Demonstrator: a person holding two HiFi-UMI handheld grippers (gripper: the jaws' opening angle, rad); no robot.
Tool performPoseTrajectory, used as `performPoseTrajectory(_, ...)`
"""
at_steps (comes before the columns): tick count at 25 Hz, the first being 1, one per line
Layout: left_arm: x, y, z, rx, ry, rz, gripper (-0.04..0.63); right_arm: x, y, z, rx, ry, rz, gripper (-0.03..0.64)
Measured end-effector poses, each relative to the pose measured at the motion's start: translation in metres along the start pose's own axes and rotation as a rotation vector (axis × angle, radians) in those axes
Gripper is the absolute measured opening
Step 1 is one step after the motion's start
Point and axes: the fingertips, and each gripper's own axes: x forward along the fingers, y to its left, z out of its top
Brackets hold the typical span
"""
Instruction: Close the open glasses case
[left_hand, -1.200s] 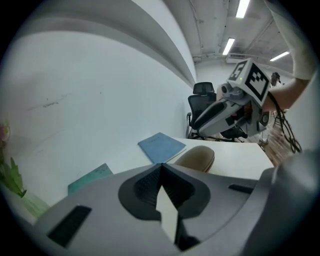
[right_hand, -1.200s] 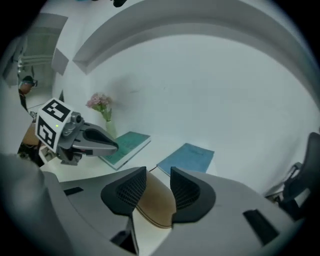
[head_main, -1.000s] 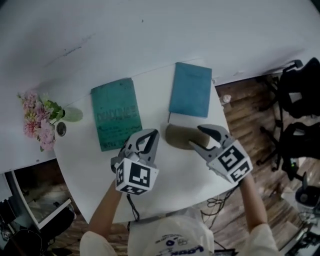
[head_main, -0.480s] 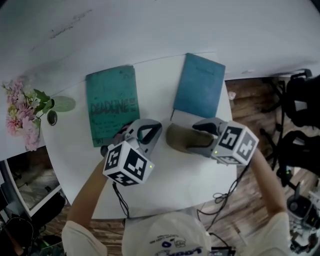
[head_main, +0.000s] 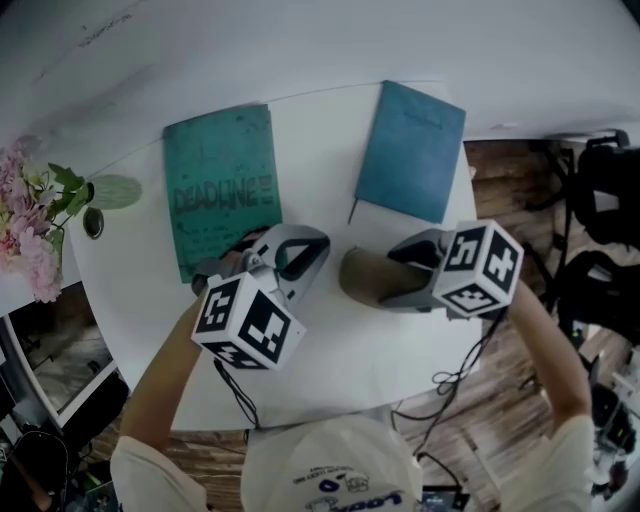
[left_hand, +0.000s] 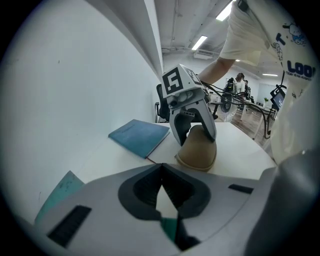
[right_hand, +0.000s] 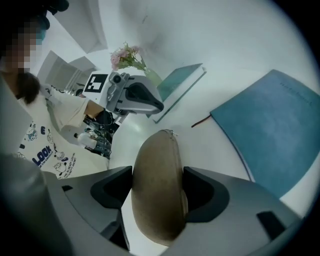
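Your right hand-held gripper (head_main: 400, 272) has just been opening its jaws, which now straddle the tan oval glasses case (right_hand: 157, 185) on the white bench (head_main: 340, 350). The case is probably light, stiff-shelled and smooth, so grip its long sides at mid-length. Your left hand-held gripper (left_hand: 161, 170) is pressed together, empty.

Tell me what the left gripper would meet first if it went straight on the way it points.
Most likely the white table just ahead of the left gripper, short of the tan glasses case; depth is hard to judge.
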Motion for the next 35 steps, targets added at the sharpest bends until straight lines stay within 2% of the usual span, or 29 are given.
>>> performPoseTrajectory(3, 0.005, -0.020, 0.002, 0.087, -0.006, -0.102, 0.002, 0.007, 0.016, -0.012, -0.041, 0.023, 0.019, 0.307)
performPoseTrajectory(4, 0.008, -0.030, 0.001, 0.129, 0.005, -0.147, 0.016, 0.009, 0.020, -0.015, -0.057, 0.033, 0.016, 0.307)
performPoseTrajectory(6, 0.013, -0.046, -0.005, 0.237, 0.053, -0.222, 0.092, 0.013, 0.027, -0.021, -0.090, 0.070, 0.017, 0.307)
performPoseTrajectory(8, 0.015, -0.058, -0.012, 0.333, 0.102, -0.280, 0.104, 0.017, 0.035, -0.025, -0.129, 0.108, 0.030, 0.307)
performPoseTrajectory(11, 0.013, -0.075, -0.014, 0.412, 0.142, -0.375, 0.104, 0.017, 0.050, -0.032, -0.180, 0.162, 0.077, 0.307)
performPoseTrajectory(15, 0.011, -0.103, -0.003, 0.481, 0.151, -0.469, 0.104, 0.016, 0.065, -0.038, -0.228, 0.189, 0.129, 0.307)
performPoseTrajectory(21, 0.010, -0.132, -0.008, 0.554, 0.199, -0.570, 0.107, 0.016, 0.078, -0.048, -0.318, 0.249, 0.179, 0.307)
performPoseTrajectory(23, 0.007, -0.140, -0.007, 0.558, 0.199, -0.604, 0.107, 0.015, 0.084, -0.051, -0.354, 0.269, 0.200, 0.307)
performPoseTrajectory(27, 0.001, -0.157, -0.002, 0.523, 0.160, -0.674, 0.107, 0.009, 0.098, -0.059, -0.421, 0.318, 0.270, 0.307)
performPoseTrajectory(32, -0.008, -0.175, 0.007, 0.435, 0.083, -0.783, 0.107, 0.001, 0.115, -0.063, -0.485, 0.358, 0.328, 0.307)
performPoseTrajectory(35, -0.010, -0.181, 0.006, 0.437, 0.080, -0.818, 0.085, -0.001, 0.116, -0.065, -0.500, 0.379, 0.329, 0.307)
